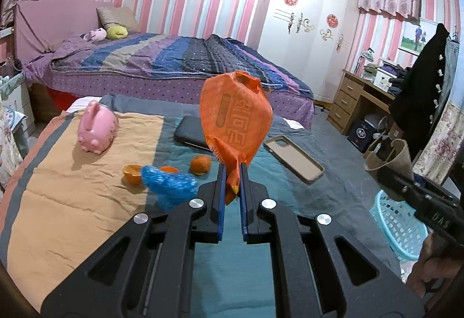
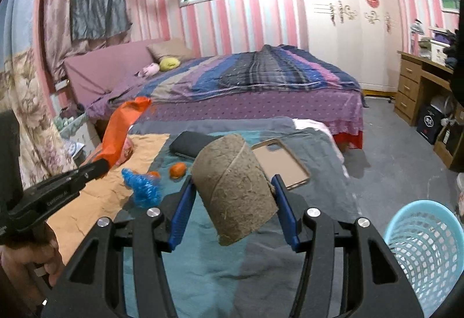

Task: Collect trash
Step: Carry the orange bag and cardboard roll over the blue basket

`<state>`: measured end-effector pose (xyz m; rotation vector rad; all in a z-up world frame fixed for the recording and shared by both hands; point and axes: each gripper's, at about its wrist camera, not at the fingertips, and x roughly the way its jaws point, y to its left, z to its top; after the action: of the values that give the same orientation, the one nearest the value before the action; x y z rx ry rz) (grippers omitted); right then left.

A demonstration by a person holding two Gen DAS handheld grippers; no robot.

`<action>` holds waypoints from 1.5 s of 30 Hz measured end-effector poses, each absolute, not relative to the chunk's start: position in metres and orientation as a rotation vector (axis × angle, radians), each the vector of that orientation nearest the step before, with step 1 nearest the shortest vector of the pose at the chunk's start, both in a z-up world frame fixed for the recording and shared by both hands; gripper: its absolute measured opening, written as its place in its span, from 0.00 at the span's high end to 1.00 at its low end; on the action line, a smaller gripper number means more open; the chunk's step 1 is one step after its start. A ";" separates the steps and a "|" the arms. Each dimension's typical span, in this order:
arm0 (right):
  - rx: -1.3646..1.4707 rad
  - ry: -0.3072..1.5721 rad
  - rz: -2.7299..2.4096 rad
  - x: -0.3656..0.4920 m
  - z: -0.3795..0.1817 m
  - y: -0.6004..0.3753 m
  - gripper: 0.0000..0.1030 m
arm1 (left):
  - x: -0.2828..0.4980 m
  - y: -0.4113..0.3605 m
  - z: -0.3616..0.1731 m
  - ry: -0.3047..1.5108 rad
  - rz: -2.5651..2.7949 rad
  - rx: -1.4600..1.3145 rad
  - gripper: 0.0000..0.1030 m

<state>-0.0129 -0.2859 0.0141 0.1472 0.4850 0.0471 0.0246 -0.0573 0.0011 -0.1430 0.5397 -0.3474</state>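
Pinching an orange wrapper (image 1: 236, 120), left fingers (image 1: 223, 190); right fingers (image 2: 181, 210) clamp a cardboard roll (image 2: 235, 187).

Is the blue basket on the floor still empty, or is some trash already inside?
Cannot tell fully. The blue basket stands upright with its mouth open, and no trash shows in the visible part, but its bottom is hidden.

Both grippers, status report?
Left gripper shut on orange wrapper. Right gripper shut on cardboard tube. Blue basket near right, path clear.
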 end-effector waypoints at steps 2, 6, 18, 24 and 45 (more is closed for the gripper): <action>0.149 0.470 0.034 -0.018 0.017 -0.294 0.49 | 0.023 -0.064 0.003 0.536 -0.358 -0.142 0.93; 0.189 0.452 -0.014 -0.032 0.018 -0.315 0.49 | 0.020 -0.075 0.005 0.529 -0.379 -0.137 0.93; 0.319 0.406 -0.109 -0.069 0.017 -0.372 0.48 | 0.012 -0.108 0.005 0.527 -0.439 -0.105 0.93; 0.301 0.410 -0.172 -0.075 0.017 -0.382 0.48 | 0.012 -0.116 0.003 0.535 -0.453 -0.120 0.93; 0.339 0.405 -0.339 -0.106 0.024 -0.453 0.48 | -0.002 -0.206 0.007 0.553 -0.635 -0.076 0.93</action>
<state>-0.1059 -0.4529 0.0239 0.3391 0.4050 -0.3385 -0.0020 -0.2063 0.0071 -0.0757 0.5532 -0.6354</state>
